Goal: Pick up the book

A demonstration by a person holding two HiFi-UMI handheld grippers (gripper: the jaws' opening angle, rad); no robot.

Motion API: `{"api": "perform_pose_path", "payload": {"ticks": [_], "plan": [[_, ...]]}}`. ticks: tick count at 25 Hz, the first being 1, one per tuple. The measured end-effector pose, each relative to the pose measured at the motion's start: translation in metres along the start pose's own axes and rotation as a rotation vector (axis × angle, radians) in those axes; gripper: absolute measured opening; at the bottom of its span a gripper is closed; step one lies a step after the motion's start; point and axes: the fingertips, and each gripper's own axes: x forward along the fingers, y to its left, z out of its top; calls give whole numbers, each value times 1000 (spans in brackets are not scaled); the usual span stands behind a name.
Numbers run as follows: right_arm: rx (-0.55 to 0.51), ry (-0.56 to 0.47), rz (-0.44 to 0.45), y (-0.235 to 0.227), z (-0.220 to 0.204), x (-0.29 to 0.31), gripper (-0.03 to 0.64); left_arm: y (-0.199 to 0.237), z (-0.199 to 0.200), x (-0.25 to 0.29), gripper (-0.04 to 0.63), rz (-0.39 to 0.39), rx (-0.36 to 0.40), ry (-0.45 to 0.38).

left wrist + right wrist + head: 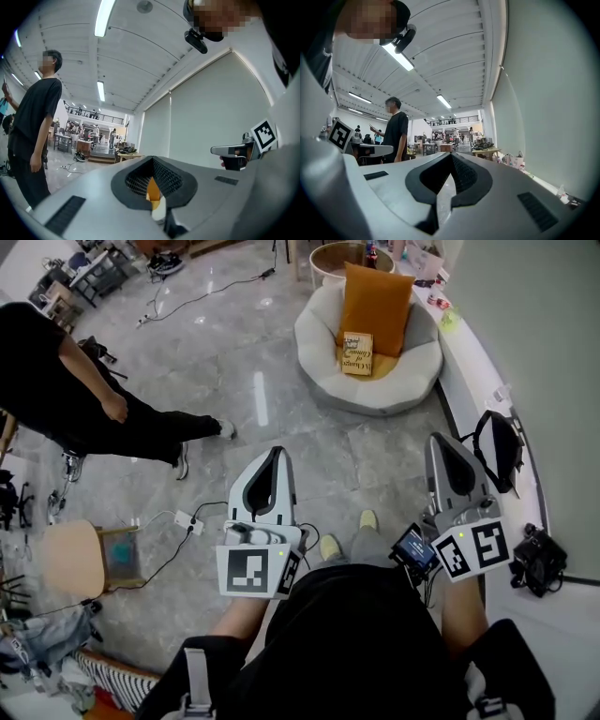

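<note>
- Book [357, 352] lies cover up on the seat of a round grey chair [319, 334], its far edge against an orange pillow [375, 296], well ahead of both claws.
- It looks slim and light, probably stiff enough to lift by one edge, though the cover may be slick.
- The near edge over the soft cushion looks like the best place to grip.
- Left gripper [277, 454] and right gripper [444, 441] are each pressed together and hold nothing; one must spread first.
</note>
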Motion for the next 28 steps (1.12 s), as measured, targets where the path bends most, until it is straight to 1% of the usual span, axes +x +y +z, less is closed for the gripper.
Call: {"api": "perform_pose_path", "payload": {"ticks": [7,13,16,19,22,28], "plan": [[3,-20,6,-11,-2,10,3,-2,5,9,9,-2,12,-35],[23,-7,20,-31,-10,37,3,4,-3,38,9,9,7,-16],[22,-8,31,-47,-11,57,3,6,-2,60,9,15,27,-18],[15,2,38,-63,-11,84,3,12,0,91,9,18,7,-17],[6,9,43,-81,-10,109,3,19,-5,119,9,26,16,-6],[21,27,41,-122,-17,158,3,30,-10,180,9,36,13,3]]}}
